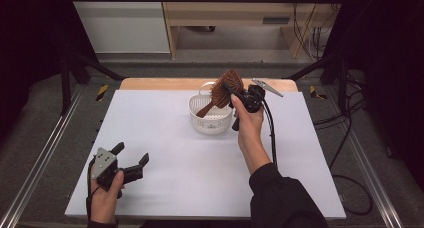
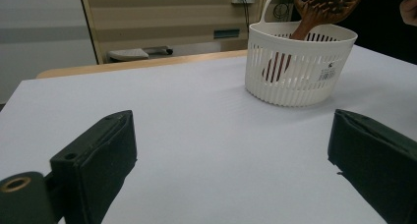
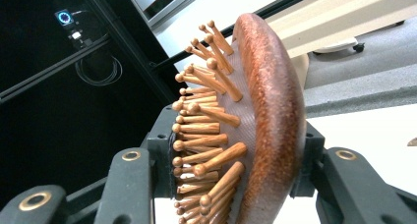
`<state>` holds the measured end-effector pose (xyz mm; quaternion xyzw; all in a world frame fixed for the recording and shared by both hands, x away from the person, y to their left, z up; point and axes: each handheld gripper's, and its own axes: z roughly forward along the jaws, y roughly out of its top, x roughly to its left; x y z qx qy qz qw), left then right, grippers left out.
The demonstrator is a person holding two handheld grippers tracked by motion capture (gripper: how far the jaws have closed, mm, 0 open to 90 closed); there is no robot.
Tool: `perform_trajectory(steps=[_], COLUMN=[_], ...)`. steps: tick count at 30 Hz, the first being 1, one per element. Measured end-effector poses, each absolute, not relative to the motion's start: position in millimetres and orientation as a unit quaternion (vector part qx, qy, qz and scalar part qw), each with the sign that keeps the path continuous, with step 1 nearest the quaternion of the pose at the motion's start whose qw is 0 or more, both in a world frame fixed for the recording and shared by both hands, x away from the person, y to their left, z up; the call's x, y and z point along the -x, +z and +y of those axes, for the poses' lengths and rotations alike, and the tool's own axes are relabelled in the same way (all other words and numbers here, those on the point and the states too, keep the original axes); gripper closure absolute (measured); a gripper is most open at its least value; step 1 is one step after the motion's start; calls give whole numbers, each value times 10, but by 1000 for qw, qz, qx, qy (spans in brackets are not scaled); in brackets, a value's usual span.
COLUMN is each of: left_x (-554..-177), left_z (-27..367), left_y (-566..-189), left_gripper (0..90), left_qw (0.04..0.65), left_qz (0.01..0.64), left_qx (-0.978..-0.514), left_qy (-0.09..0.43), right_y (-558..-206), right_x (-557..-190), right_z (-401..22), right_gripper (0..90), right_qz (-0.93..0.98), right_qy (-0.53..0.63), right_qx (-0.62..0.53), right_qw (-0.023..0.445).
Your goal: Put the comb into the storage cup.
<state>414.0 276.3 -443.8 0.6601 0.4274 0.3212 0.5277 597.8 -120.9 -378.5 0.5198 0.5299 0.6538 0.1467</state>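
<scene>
A brown wooden hairbrush (image 1: pixel 226 87) with wooden pins stands tilted, its handle down inside a white slatted basket (image 1: pixel 204 124) at the back middle of the white table. My right gripper (image 1: pixel 234 92) is shut on the brush head (image 3: pixel 255 121), one jaw on the pins and the other on the smooth back. The basket (image 2: pixel 300 67) with the brush handle (image 2: pixel 279 62) inside also appears in the left gripper view. My left gripper (image 1: pixel 133 157) rests near the table's front left corner, open, with nothing between its jaws (image 2: pixel 231 165).
The white table top (image 1: pixel 165 138) has a wooden edge strip at the back. Dark frame posts and cables stand on either side, and a light wooden cabinet (image 1: pixel 235 18) is behind the table.
</scene>
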Motion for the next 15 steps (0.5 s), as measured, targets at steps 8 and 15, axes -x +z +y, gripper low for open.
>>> perform_trajectory(steps=[8, 15], left_x=[-4142, -4141], left_z=[2760, 2760], left_y=[-4440, -4440], left_gripper=[45, 45], left_qw=[527, 528], left_qz=[427, 427], left_qx=[-661, -661], left_qy=[320, 320], right_y=[-3820, -3845], right_x=[-5977, -5972], right_z=[-1196, -1177], right_gripper=[510, 510], right_qz=[529, 531], right_qy=[655, 654], right_qx=[-520, -520], right_qw=[142, 139])
